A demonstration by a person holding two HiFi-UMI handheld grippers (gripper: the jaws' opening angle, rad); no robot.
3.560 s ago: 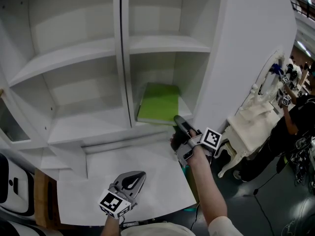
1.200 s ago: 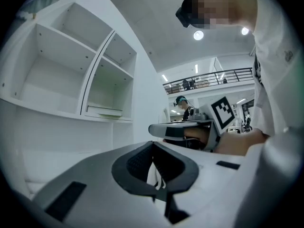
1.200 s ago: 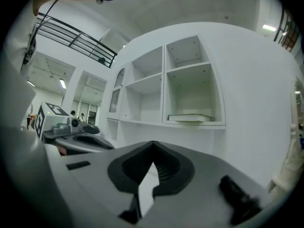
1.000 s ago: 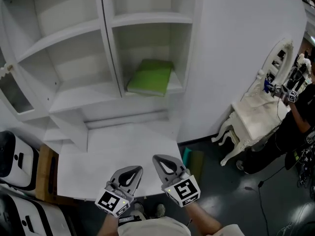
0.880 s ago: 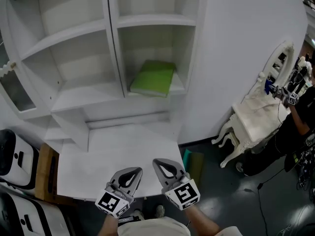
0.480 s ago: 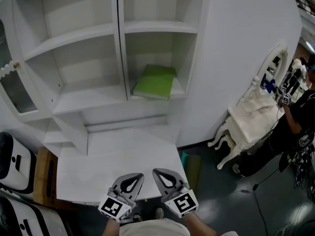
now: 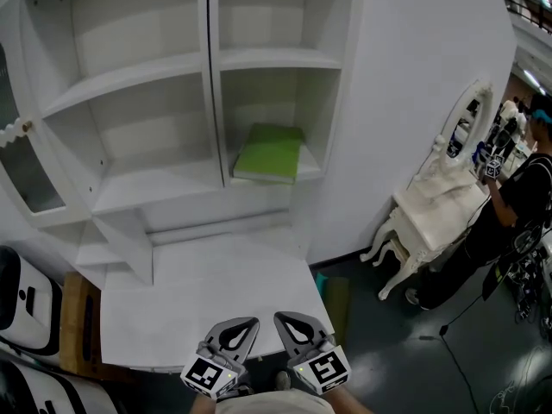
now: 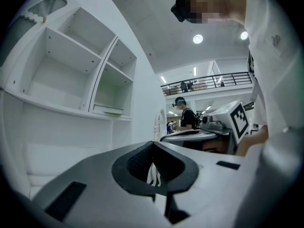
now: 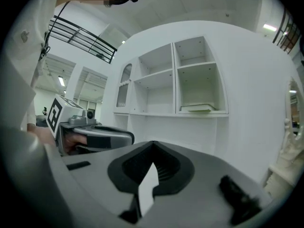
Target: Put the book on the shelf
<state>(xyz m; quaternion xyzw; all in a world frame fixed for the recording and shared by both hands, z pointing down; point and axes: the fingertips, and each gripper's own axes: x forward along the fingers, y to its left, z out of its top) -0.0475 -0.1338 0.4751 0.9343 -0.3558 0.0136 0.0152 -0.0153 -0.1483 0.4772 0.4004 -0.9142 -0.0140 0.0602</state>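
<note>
Holds the left hand-held gripper [image 7: 247, 323] and the right hand-held gripper [image 7: 283, 318] side by side at the bottom of the head view, just over the near edge of the white worktop [image 7: 207, 287], both aimed about level toward the white shelf unit [image 7: 405, 102]. Has the left jaws closed tip to tip in the left gripper view, with nothing gripped. Has the right jaws pressed together in the right gripper view as well, likewise empty. Shows the green book [image 7: 269, 154] flat on the board of the lower right compartment, just right of the upright divider [image 7: 211, 84], its near edge at the board's front, well apart from both hand-held grippers. Takes in, off to the right of the shelf unit, a white dressing table [image 7: 427, 218] with an oval mirror [image 7: 459, 123] and a person [image 7: 509, 222] in dark clothes standing beside it.
</note>
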